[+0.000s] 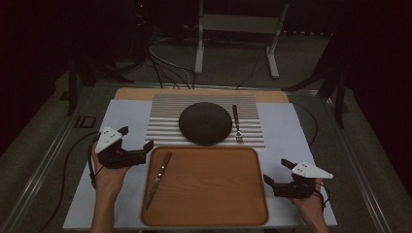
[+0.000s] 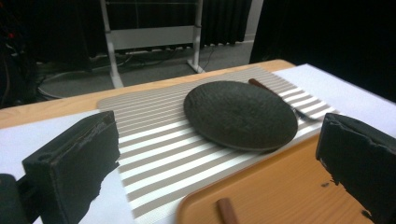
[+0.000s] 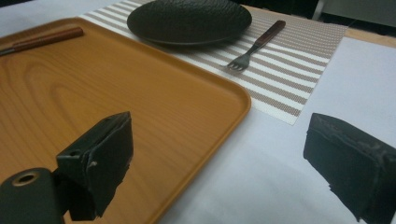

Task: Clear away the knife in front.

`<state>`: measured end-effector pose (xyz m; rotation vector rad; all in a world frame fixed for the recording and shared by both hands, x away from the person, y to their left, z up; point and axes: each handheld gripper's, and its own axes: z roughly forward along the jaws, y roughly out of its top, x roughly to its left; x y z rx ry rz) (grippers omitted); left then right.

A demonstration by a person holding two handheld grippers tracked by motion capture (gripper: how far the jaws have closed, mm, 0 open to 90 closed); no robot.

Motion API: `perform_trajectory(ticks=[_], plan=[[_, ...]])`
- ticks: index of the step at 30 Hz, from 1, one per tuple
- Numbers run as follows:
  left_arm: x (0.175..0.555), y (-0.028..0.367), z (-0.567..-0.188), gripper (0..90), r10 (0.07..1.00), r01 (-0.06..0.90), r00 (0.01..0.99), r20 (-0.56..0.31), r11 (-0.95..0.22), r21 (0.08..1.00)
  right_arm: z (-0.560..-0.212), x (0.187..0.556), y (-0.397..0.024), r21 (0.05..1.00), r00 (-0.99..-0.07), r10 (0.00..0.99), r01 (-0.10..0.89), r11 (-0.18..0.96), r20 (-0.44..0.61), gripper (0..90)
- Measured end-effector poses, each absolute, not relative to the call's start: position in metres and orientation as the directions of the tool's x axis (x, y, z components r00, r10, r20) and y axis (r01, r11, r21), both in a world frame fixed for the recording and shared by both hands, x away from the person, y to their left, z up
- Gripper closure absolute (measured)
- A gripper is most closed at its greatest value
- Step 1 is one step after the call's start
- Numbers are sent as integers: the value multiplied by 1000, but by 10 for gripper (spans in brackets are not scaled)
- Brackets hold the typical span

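Two grippers flank the wooden tray (image 1: 214,194) in the high view: the left gripper (image 1: 137,141) at its far-left corner, the right gripper (image 1: 277,171) off its right edge, both released and empty. A knife (image 1: 159,178) lies inside the tray's left side.

The left gripper view looks past spread jaws at the dark plate (image 2: 240,114) beyond the tray, on the striped mat (image 2: 159,140).

The right gripper view shows a fork (image 3: 256,45) beside the plate, likely a place setting.
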<state>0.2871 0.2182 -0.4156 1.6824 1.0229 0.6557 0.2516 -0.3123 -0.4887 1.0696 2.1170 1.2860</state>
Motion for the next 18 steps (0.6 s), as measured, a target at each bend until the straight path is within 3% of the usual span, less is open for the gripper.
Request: perform_trajectory(ticks=[18], plan=[[275,237,-430,2,885,302,464,-28,-128,945,-484,250,-317,902,-585,811,364,233,26,84]])
